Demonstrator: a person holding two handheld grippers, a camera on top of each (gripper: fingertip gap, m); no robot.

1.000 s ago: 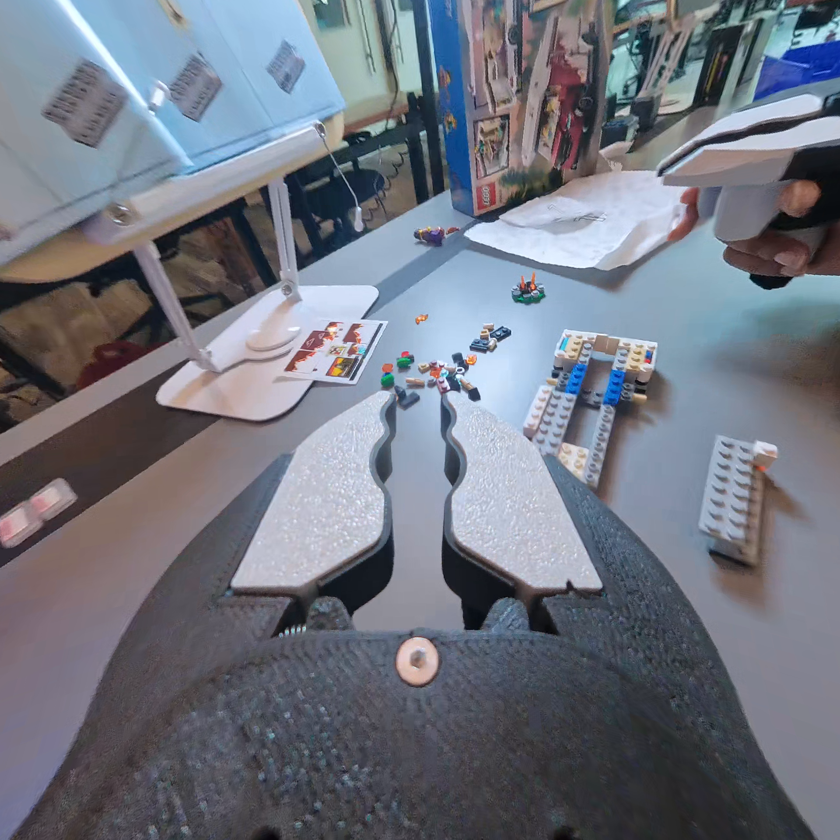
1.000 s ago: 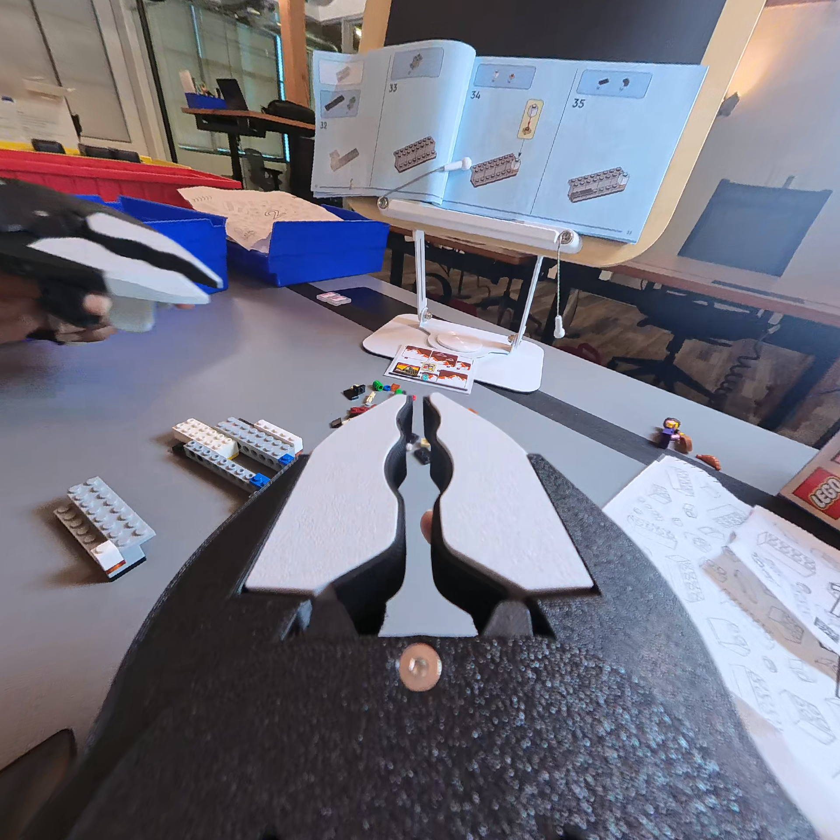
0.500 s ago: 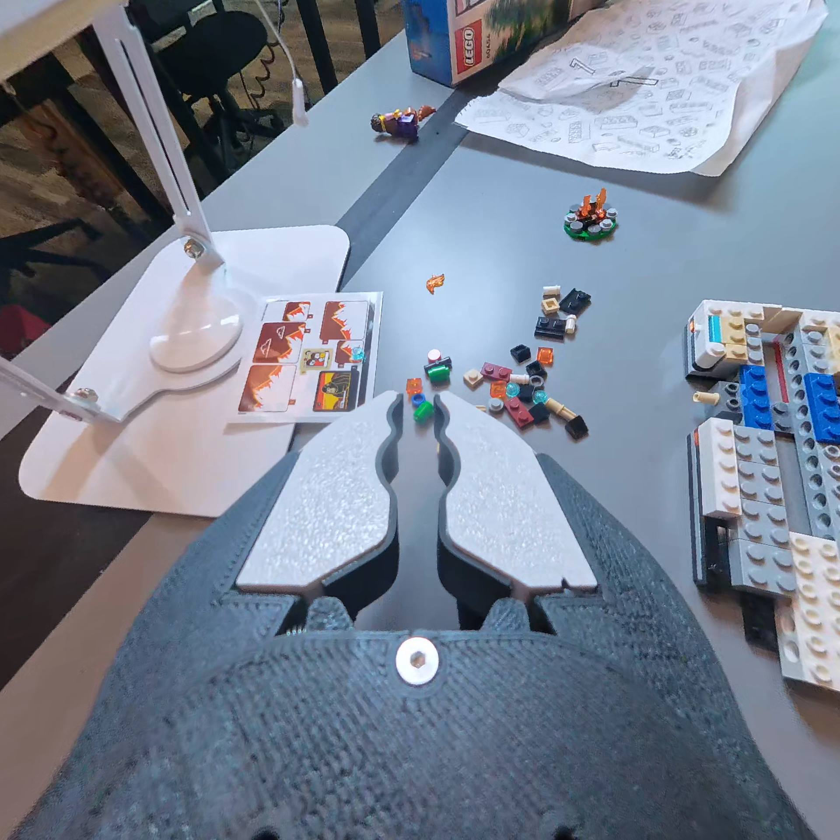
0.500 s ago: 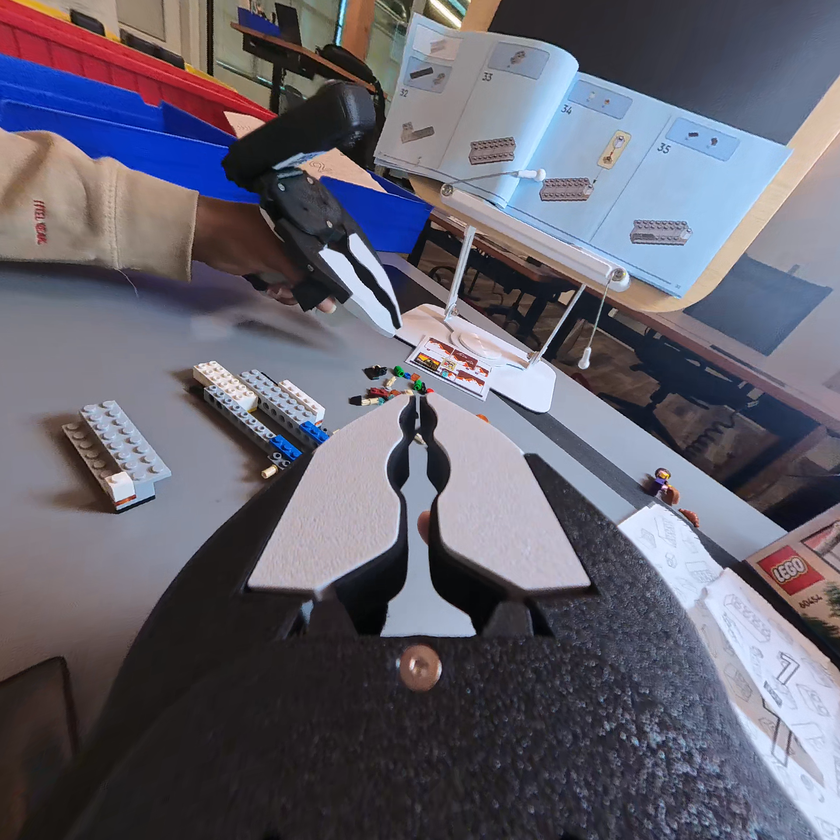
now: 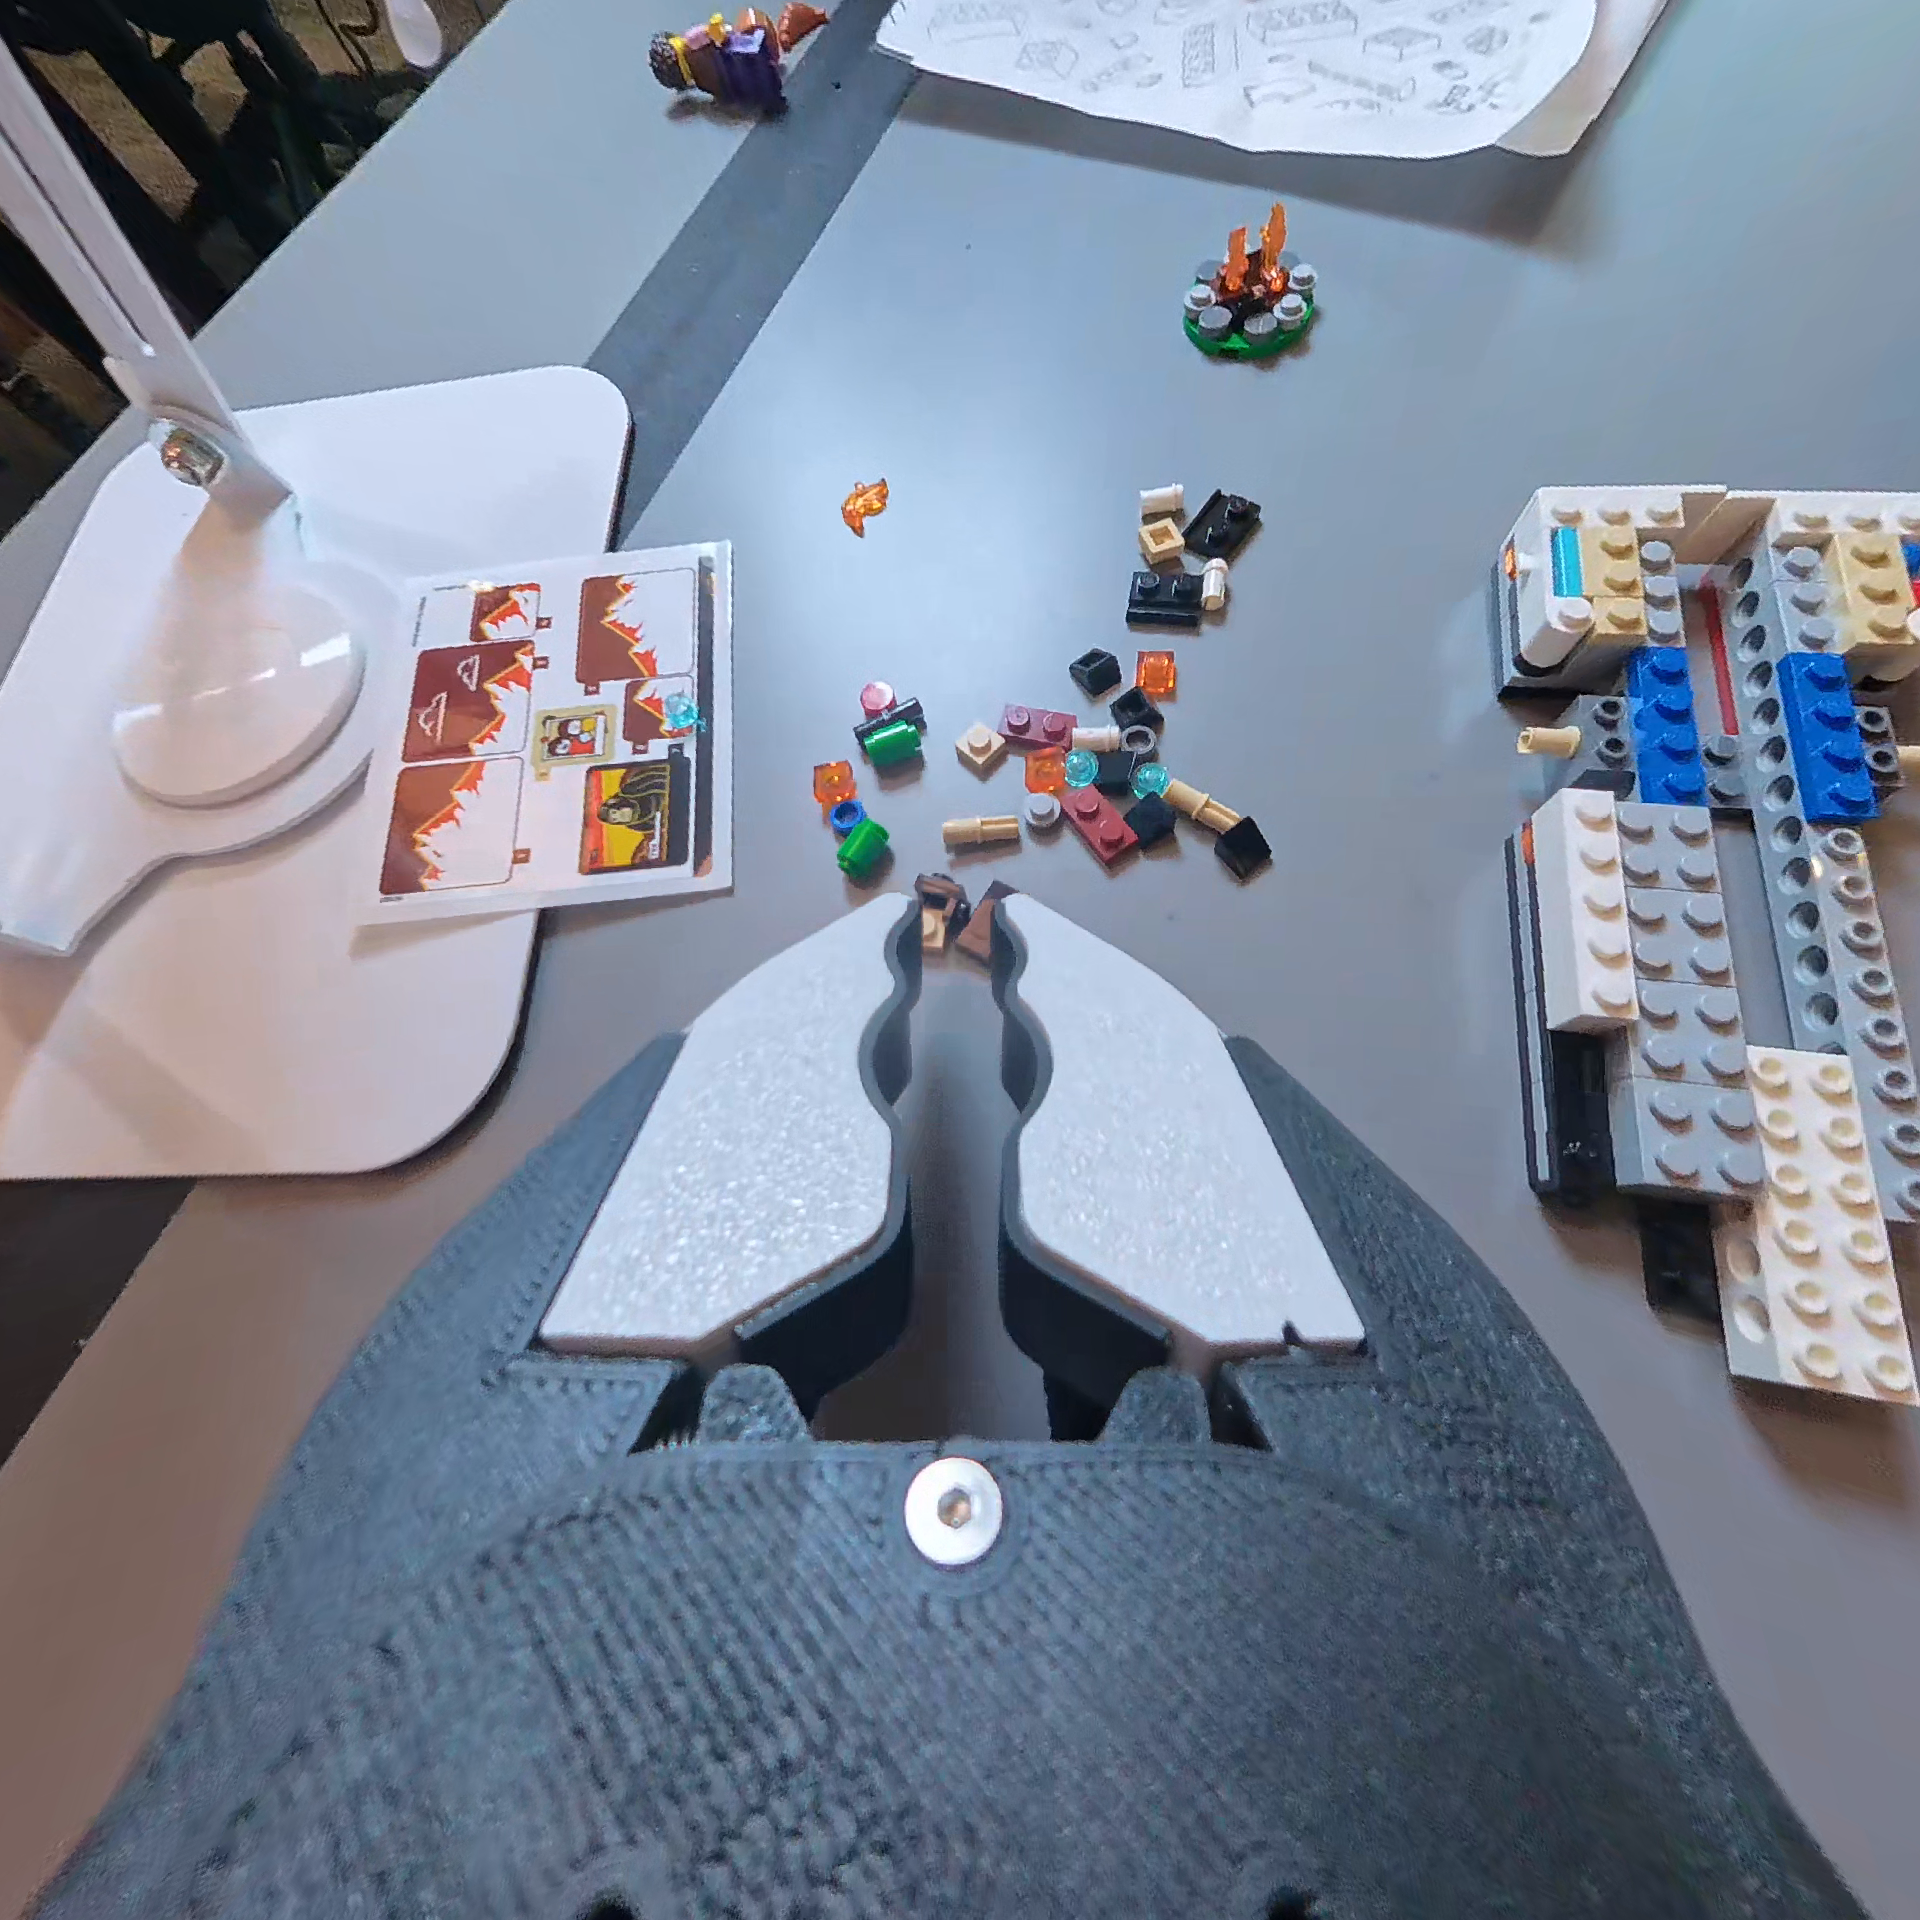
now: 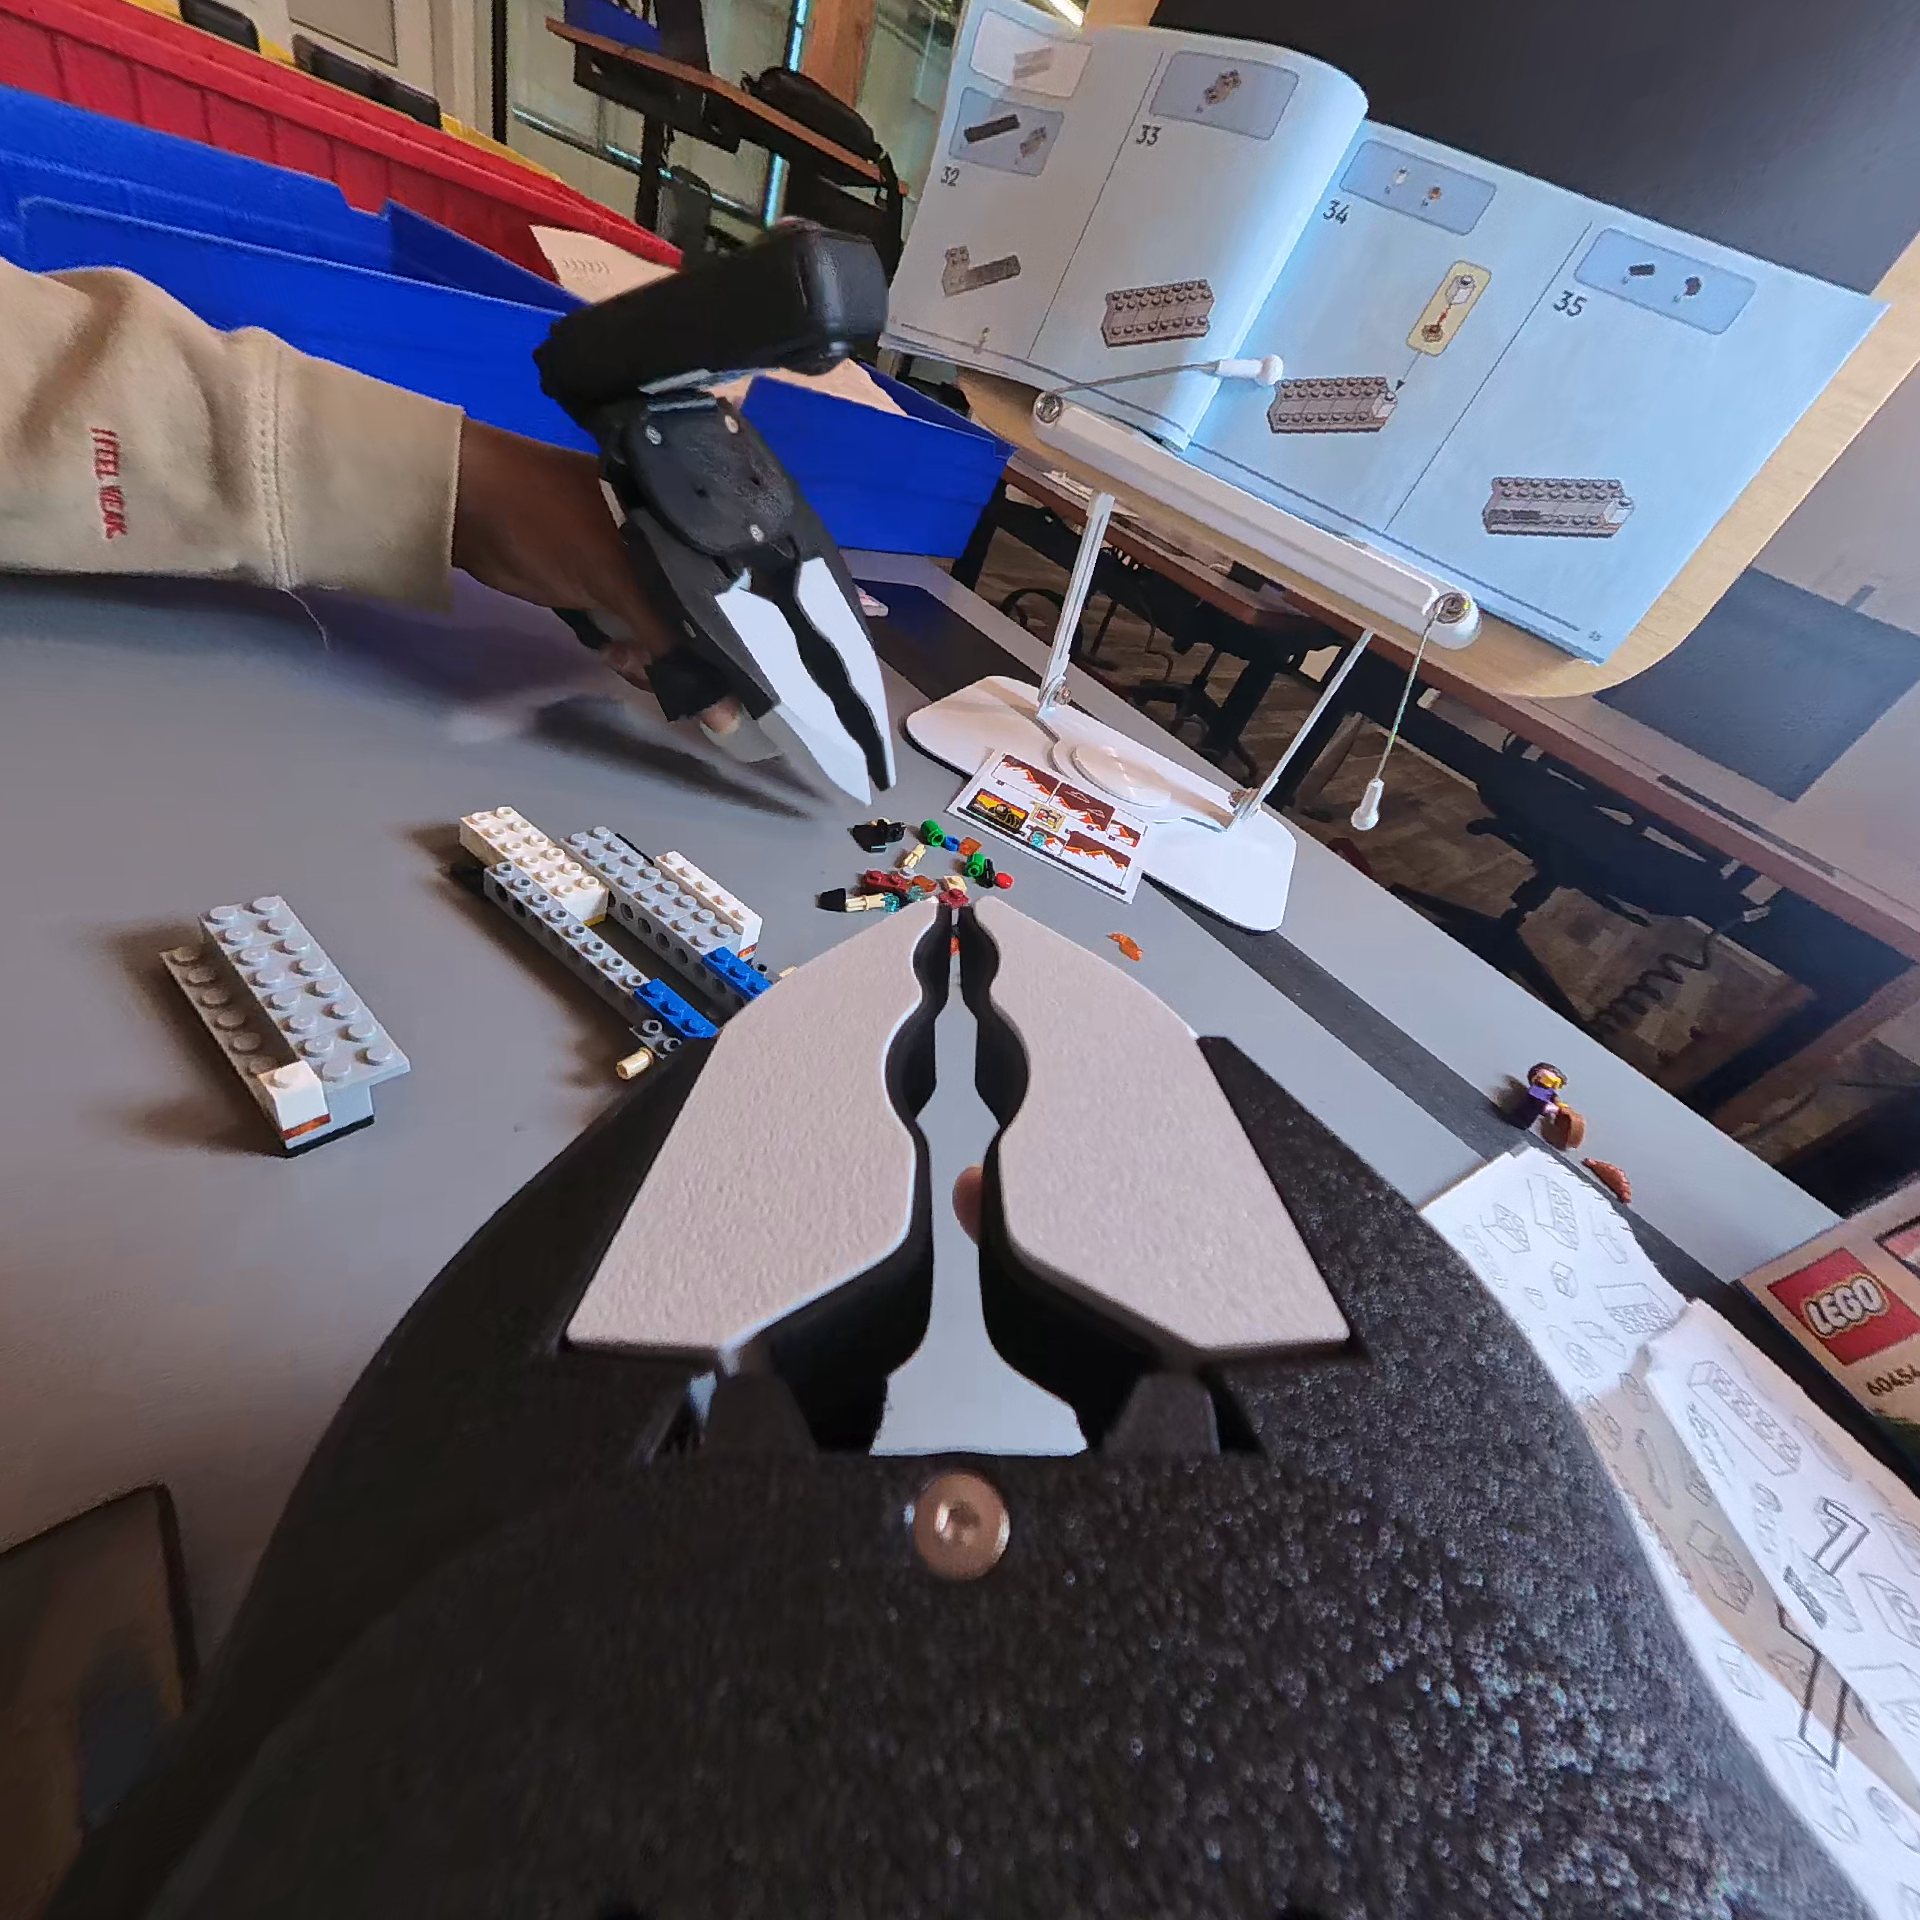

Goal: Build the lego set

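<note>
My left gripper (image 5: 956, 920) hovers low over the near edge of a pile of small loose pieces (image 5: 1060, 758). Its jaws are a little apart, with two small brown and tan pieces (image 5: 940, 914) lying on the table between the tips. It also shows in the right wrist view (image 6: 868, 784), pointing down beside the pile (image 6: 925, 873). A partly built grey, white and blue model (image 5: 1714, 935) lies to its right. My right gripper (image 6: 956, 914) is shut and empty, held above the table and pointing at the pile. A separate grey plate assembly (image 6: 281, 1018) lies at the left.
A sticker sheet (image 5: 551, 738) rests on the white book stand base (image 5: 260, 987); the open instruction booklet (image 6: 1351, 312) sits on the stand. A small campfire build (image 5: 1247, 301), a minifigure (image 5: 727, 52), a printed paper bag (image 6: 1714, 1455), the set's box (image 6: 1849, 1320) and blue bins (image 6: 312, 281) are around. My hands' fingertips stand some 20 centimeters from each other.
My left gripper has moved forward and down from high above the table to the near edge of the loose pieces. My right gripper's jaws have narrowed to shut and its view has tilted.
</note>
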